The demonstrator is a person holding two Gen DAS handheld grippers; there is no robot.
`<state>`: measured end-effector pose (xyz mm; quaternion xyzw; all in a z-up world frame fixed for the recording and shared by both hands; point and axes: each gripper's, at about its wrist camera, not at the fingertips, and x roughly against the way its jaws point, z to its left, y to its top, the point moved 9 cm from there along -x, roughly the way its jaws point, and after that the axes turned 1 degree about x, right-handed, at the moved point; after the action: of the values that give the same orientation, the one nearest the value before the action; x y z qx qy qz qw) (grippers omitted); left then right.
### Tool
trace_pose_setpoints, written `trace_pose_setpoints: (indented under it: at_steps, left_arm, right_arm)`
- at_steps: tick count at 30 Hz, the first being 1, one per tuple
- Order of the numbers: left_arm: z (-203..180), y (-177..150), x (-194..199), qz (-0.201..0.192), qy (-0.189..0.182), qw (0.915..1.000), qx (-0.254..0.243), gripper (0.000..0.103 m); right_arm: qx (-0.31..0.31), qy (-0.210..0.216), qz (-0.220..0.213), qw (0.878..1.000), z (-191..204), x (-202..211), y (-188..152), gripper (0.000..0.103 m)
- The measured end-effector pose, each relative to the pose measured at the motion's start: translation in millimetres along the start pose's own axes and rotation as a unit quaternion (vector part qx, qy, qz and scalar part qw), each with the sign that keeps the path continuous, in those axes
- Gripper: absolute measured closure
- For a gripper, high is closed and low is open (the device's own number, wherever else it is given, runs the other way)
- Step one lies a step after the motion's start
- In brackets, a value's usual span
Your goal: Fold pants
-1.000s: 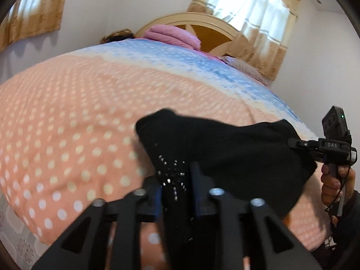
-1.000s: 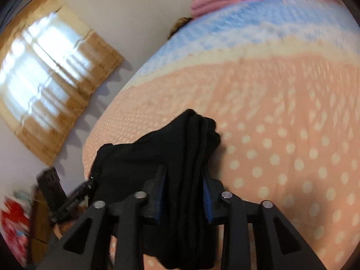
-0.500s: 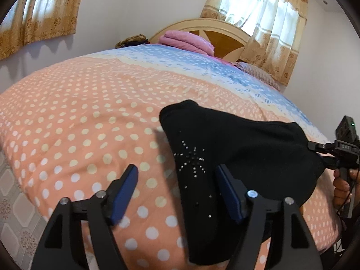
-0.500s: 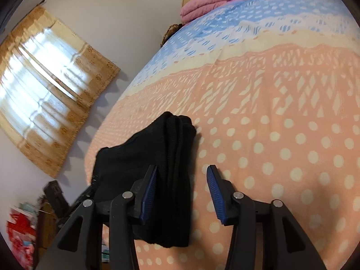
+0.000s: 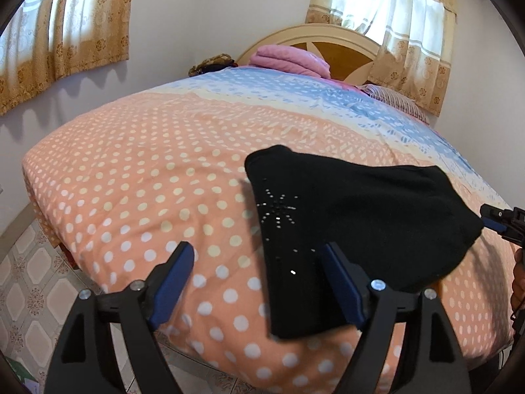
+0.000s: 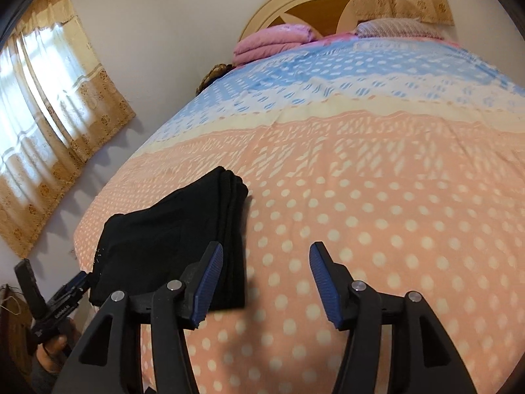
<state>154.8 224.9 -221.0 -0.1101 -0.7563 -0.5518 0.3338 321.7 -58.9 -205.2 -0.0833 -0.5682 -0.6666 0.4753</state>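
Observation:
The black pants (image 5: 354, 216) lie folded in a compact stack on the bed's near end, with a sparkly stud pattern on top. In the right wrist view the pants (image 6: 170, 239) show stacked layers along their right edge. My left gripper (image 5: 256, 262) is open and empty, pulled back above the pants' near left end. My right gripper (image 6: 265, 266) is open and empty, just right of the stack. The right gripper's tip also shows at the left wrist view's right edge (image 5: 502, 225).
The bed cover (image 5: 131, 180) is orange with white dots, turning blue toward the headboard (image 5: 328, 42). A folded pink blanket (image 5: 288, 60) and a pillow (image 6: 397, 28) lie at the head. Tiled floor (image 5: 29, 282) lies left of the bed; curtained windows are on both walls.
Both grippers were shut on the pants a second ago. They have opened, let go and drawn back, and the pants now rest folded on the bed.

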Motion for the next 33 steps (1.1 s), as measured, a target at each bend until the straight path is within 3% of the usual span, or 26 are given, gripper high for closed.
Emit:
trace_pose_setpoints:
  at_steps: [5, 7, 15, 23, 33]
  left_arm:
    - [-16, 7, 30, -0.021, -0.011, 0.9997, -0.003, 0.016]
    - [-24, 13, 46, -0.040, -0.016, 0.9990, -0.009, 0.008]
    - [-55, 28, 91, -0.092, -0.032, 0.9949, -0.026, 0.003]
    - [-71, 26, 105, -0.109, -0.029, 0.9929, -0.038, 0.003]
    - [-67, 27, 110, -0.113, -0.029, 0.9928, -0.027, 0.002]
  right_arm:
    - [0.021, -0.009, -0.028, 0.999, 16, 39, -11, 0.039]
    - [0.039, -0.014, -0.043, 0.998, 24, 58, -18, 0.039]
    - [0.101, -0.036, -0.084, 0.991, 54, 115, -44, 0.038]
    - [0.131, -0.039, -0.126, 0.983, 72, 158, -57, 0.032]
    - [0.147, -0.030, -0.148, 0.978, 90, 177, -58, 0.032]
